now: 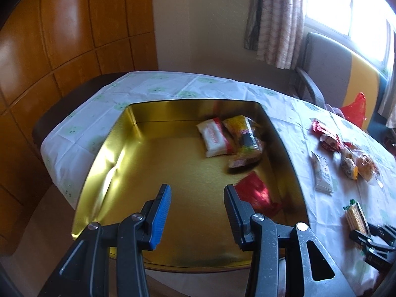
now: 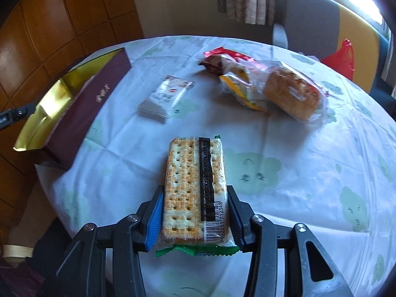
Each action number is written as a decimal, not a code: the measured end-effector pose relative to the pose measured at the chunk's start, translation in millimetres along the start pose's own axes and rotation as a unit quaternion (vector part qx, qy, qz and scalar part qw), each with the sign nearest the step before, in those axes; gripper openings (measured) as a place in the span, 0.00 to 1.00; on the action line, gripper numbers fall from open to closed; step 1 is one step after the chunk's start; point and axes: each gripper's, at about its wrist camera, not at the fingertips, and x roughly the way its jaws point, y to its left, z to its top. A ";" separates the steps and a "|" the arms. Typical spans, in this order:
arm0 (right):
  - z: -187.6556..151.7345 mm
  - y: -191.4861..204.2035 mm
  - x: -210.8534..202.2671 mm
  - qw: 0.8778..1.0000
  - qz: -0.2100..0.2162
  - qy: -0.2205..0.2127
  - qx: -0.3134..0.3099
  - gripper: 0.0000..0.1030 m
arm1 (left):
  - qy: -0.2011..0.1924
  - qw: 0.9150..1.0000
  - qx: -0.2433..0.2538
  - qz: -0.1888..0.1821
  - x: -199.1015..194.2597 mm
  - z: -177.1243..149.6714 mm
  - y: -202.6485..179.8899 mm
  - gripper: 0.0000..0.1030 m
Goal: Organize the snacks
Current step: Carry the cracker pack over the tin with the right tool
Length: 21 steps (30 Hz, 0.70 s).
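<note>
Right hand-held gripper (image 2: pixel 195 212) clamped cracker packet (image 2: pixel 194 185) above surface (image 2: pixel 297 185); barcode digits 6922251712348 readable, date print 20250912. Left hand-held gripper (image 1: pixel 198 212) empty, jaws partly apart, over gold tin (image 1: pixel 148 160) holding white packet (image 1: pixel 215 137), yellow packet (image 1: pixel 247 138), red packet (image 1: pixel 255 195). Tin's maroon side (image 2: pixel 91 113) bore gold characters, unreadable. More snacks (image 2: pixel 272 86) lay on cloth.

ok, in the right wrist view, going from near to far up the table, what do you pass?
right gripper shut on the cracker packet → white snack packet → red-wrapped snack
</note>
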 end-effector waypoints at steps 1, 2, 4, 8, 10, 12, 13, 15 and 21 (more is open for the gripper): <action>2.9 6.5 -1.8 1.000 0.008 -0.002 -0.004 0.46 | 0.000 1.000 -0.006 0.003 1.0 0.6 3.8 0.44; 6.7 13.3 -4.1 1.000 0.016 -0.005 -0.010 0.46 | -0.001 1.000 -0.012 0.006 1.1 1.0 8.9 0.44; 17.8 31.0 -11.5 0.999 0.030 -0.017 -0.030 0.46 | -0.005 1.000 -0.022 0.014 2.1 3.6 16.8 0.44; 45.4 74.9 -27.1 0.992 0.079 -0.045 -0.082 0.46 | -0.017 0.999 -0.037 0.036 1.4 8.2 31.0 0.44; 58.5 101.6 -30.6 0.987 0.100 -0.054 -0.114 0.46 | -0.020 0.998 -0.046 0.042 1.2 10.0 37.7 0.44; 71.6 129.1 -29.5 0.980 0.124 -0.060 -0.142 0.46 | -0.022 0.997 -0.053 0.047 1.1 11.7 43.8 0.44; 77.3 144.0 -27.3 0.976 0.135 -0.061 -0.159 0.46 | -0.024 0.997 -0.056 0.049 1.2 12.6 46.3 0.44; 84.0 171.5 -18.7 0.968 0.148 -0.057 -0.195 0.46 | -0.025 0.997 -0.061 0.049 1.1 12.7 50.4 0.44; 88.1 220.3 24.7 0.953 0.143 -0.021 -0.267 0.46 | -0.016 0.996 -0.067 0.048 4.5 10.1 54.0 0.44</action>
